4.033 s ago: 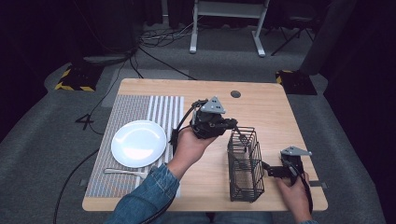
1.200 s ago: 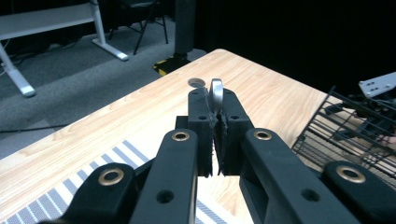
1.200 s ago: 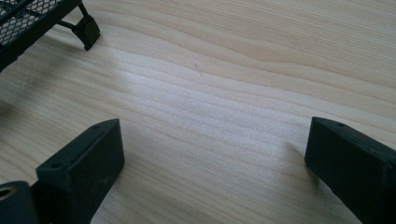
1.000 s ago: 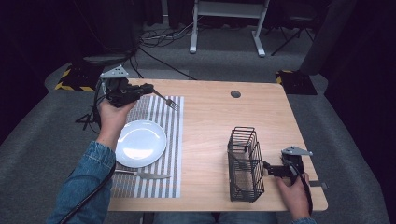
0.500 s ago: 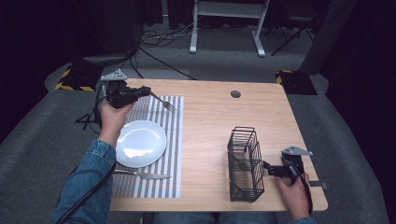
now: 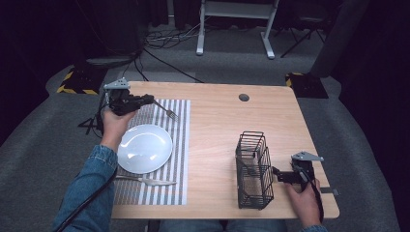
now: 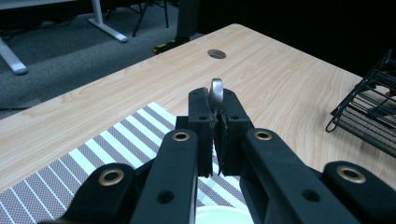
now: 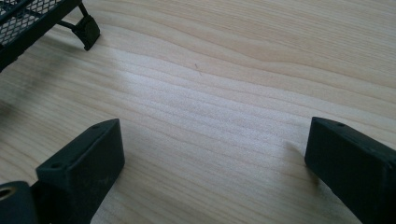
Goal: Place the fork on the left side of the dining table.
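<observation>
My left gripper hovers over the far end of the striped placemat, shut on the handle of a metal fork whose tines point right and slightly down. In the left gripper view the fork's handle end sticks up between the closed jaws of the gripper. A white plate lies on the mat just nearer the person, with a knife in front of it. My right gripper rests open on the table beside the black wire basket, and nothing lies between its jaws.
The wooden table has a round cable hole at the back. The basket appears at the right of the left gripper view, and its foot at the top left of the right gripper view.
The left gripper carried the fork from beside the basket across to the far left of the mat. Over the last second it sank slightly. The right gripper stayed put.
</observation>
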Action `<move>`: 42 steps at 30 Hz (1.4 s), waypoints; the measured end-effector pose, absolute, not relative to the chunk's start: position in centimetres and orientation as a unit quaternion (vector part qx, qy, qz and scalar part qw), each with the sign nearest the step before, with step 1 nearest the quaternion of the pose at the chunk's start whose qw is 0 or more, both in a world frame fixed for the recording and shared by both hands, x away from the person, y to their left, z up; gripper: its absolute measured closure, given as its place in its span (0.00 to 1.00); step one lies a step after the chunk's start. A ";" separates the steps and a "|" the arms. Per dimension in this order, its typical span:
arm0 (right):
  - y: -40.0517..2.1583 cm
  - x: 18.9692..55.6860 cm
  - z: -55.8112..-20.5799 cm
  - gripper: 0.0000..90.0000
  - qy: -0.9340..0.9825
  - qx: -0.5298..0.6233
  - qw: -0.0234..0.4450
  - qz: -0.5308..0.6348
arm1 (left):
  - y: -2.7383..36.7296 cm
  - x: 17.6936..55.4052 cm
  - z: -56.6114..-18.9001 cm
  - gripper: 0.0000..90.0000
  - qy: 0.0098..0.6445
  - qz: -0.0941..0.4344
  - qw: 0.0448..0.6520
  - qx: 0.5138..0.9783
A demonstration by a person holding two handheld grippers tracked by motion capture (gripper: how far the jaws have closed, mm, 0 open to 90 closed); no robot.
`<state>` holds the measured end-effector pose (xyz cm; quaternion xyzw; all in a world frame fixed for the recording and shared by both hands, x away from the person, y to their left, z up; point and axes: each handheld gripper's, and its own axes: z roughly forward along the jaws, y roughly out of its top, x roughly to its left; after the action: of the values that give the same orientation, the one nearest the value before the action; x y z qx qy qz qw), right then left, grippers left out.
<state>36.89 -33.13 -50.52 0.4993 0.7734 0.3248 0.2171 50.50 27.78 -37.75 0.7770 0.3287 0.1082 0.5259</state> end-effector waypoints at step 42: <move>-33.1 36.8 -50.5 0.05 0.772 0.502 0.219 0.324 | 30.3 51.8 -41.4 0.76 0.421 0.102 0.492 0.755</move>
<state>36.85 -33.07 -50.51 0.5018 0.7716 0.3238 0.2190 51.82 30.33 -41.42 0.7554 0.4209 0.1024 0.4917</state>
